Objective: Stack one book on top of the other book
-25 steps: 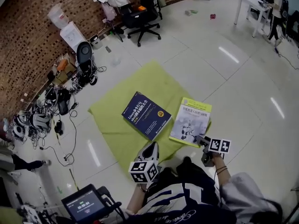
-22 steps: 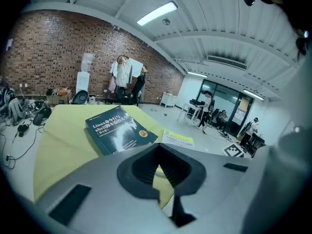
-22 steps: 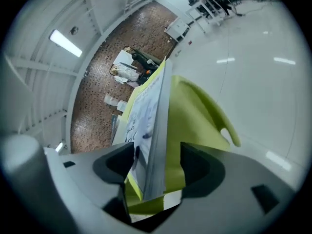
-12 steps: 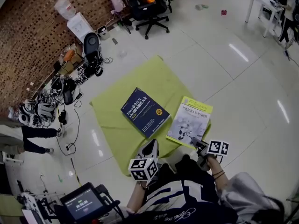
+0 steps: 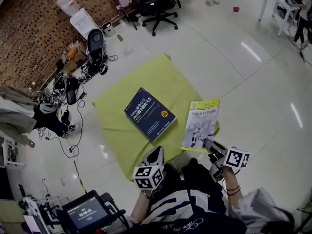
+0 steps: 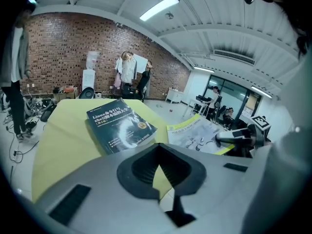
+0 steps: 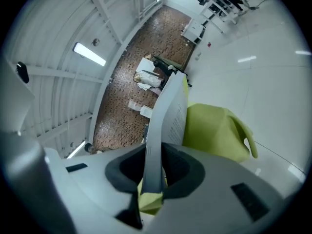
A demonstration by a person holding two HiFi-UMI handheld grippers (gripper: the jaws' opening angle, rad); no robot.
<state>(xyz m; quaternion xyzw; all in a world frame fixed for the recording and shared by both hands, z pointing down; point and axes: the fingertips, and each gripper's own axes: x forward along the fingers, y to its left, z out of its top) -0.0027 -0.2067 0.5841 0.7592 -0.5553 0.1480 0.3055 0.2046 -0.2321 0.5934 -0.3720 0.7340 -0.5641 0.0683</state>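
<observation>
- On the floor (image 5: 253, 91), showing a green cloth (image 5: 146, 77) spread out, with the blue book (image 5: 150, 113) lying flat near its middle, cover up.
- Closing the right tool (image 5: 207, 143) on the near edge of the yellow book (image 5: 202, 123), with the pads pressing on both faces of that edge.
- Holding the yellow book at a tilt, with the gripped edge raised and the far edge pointing away over the right side of the cloth.
- Carrying it just beside the blue book, to that book's right and apart from it, with the stacking not yet done.
- Hovering the left tool (image 5: 157, 152) over the near edge of the cloth, with the jaws together and nothing between them.
- Pointing that tool toward the blue book while stopping short of it.
- Leaving an office chair (image 5: 158, 9), a tangle of cables (image 5: 58, 101) and a brick wall (image 5: 29, 28) standing well beyond the cloth.
</observation>
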